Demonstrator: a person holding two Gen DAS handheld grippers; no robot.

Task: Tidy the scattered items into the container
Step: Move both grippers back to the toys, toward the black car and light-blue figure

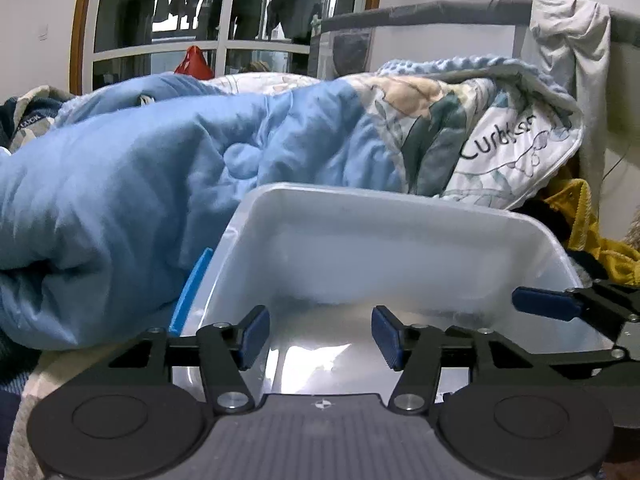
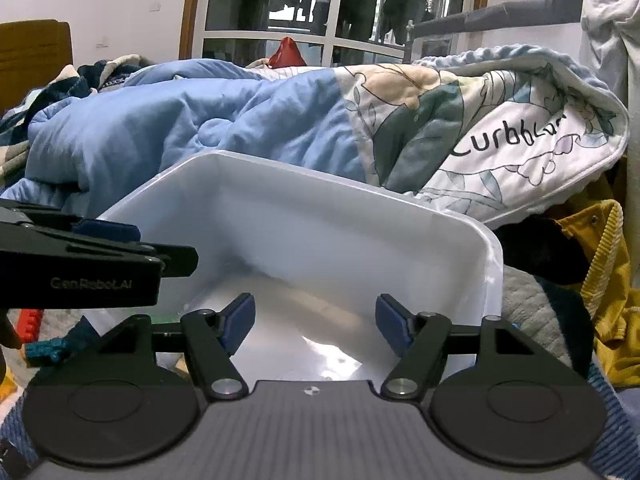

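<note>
Bedroom clutter is filling the background: a blue quilt [image 1: 132, 168] is heaped across a bed, a dark window [image 2: 332, 8] is sitting at 12 o'clock, a yellow garment [image 2: 608, 280] is bunching at 3 o'clock.

Container [image 1: 384, 248], a white translucent tub, is sitting dead ahead of both cameras, tilting slightly against the quilt; as far as the bottom shows, it is looking empty, though glare is washing out part of the floor so I can't be sure; a blue latch [image 1: 191, 288] is showing at 9 o'clock on its side.

Left gripper [image 1: 320, 336] is hovering over the near rim with jaws spread and nothing between them; right gripper [image 2: 316, 324] is doing the same, jaws apart, holding nothing.

Scattered items are barely showing: a red toothed piece [image 2: 30, 324] and a teal piece [image 2: 46, 350] are lying at 8 o'clock in the right wrist view, outside the tub, just beside its near corner.

Judging the step: nothing is being carried, so this is reading as between-picks, probably early; next move is calling for swinging a gripper down-left toward those pieces, straddling one, and closing.
</note>
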